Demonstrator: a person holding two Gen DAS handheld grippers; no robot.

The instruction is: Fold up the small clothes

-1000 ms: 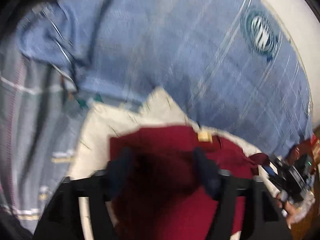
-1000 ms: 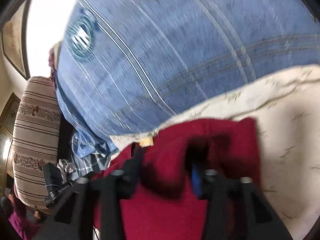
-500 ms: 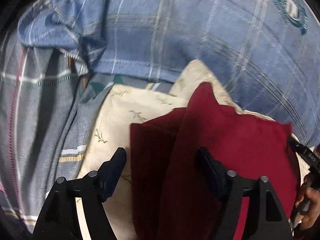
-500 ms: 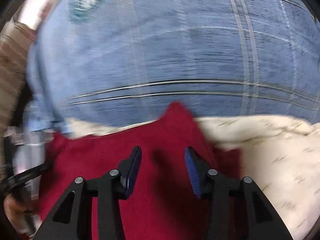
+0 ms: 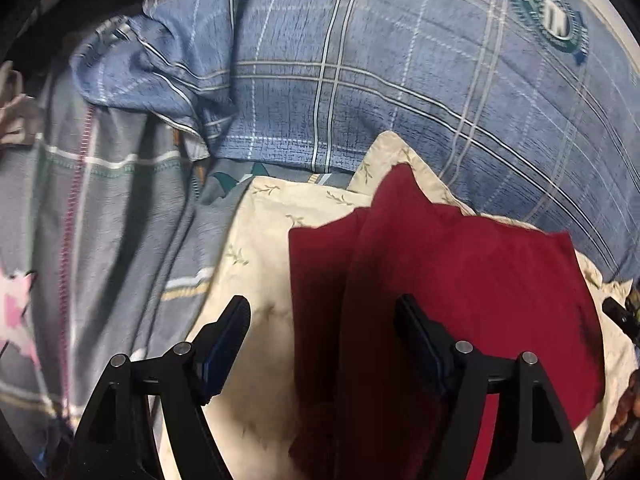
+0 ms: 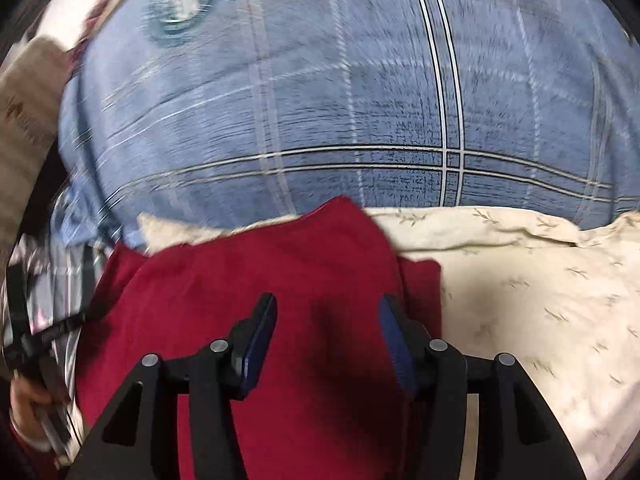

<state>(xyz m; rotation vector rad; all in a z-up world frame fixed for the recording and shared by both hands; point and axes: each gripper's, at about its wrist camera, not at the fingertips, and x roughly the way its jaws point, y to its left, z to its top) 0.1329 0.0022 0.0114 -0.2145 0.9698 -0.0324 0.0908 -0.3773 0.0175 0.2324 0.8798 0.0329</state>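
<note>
A dark red garment (image 5: 460, 280) lies folded on a cream leaf-print cloth (image 5: 256, 240), one flap lapped over the other with a pointed corner at the far edge. My left gripper (image 5: 322, 304) hovers open above the garment's left edge, one finger over the cream cloth and the other over the red fabric. In the right wrist view the red garment (image 6: 240, 280) fills the lower middle. My right gripper (image 6: 328, 300) hangs just above it with its jaws opening, and nothing is pinched between the blue pads (image 6: 394, 336).
A blue plaid bedsheet (image 5: 360, 100) with a round emblem (image 5: 548, 16) spreads beyond the cream cloth (image 6: 520, 280). Crumpled grey plaid fabric (image 5: 100, 220) lies on the left. A person's hand (image 6: 24, 404) shows at the right wrist view's lower left edge.
A second ago both grippers had their fingers in the raised, blurred red garment. Now it lies flat and folded, and both grippers stand free above it. The right jaws have widened since half a second ago.
</note>
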